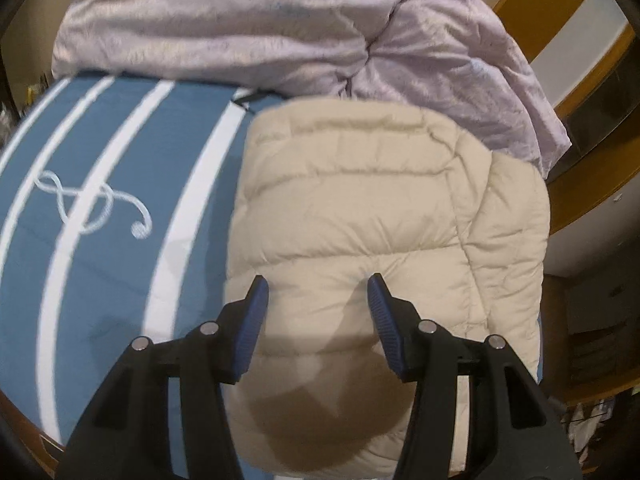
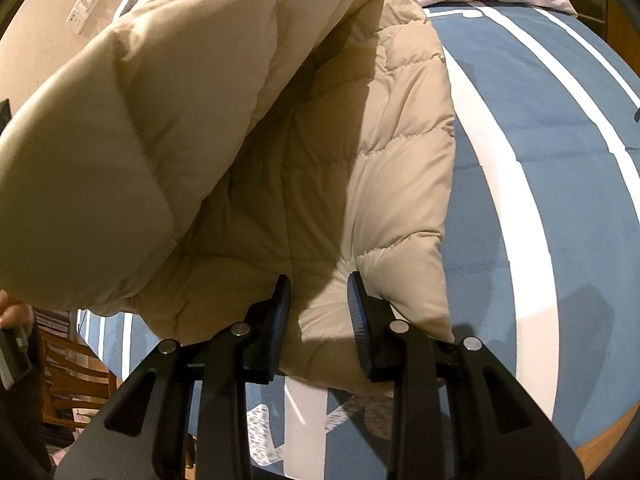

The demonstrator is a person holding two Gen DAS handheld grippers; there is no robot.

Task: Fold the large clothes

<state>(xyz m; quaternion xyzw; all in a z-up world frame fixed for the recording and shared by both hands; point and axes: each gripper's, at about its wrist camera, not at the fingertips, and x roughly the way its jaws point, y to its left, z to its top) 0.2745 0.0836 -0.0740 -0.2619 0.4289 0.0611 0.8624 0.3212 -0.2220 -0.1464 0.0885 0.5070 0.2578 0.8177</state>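
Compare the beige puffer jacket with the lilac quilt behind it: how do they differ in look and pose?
The beige puffer jacket is quilted in puffy horizontal bands; the lilac quilt is thinner, shiny and finely crinkled. The jacket lies folded into a compact block; the quilt is loosely bunched. Both rest on the blue striped bedspread.

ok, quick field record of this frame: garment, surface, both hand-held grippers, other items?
garment: beige puffer jacket, partly folded, one flap lifted in the right wrist view
surface: blue bedspread with white stripes
left hand-held gripper: open, jaws apart over the jacket, pads not pressing it
right hand-held gripper: shut on the jacket's corner
other: crumpled lilac quilt beyond the jacket
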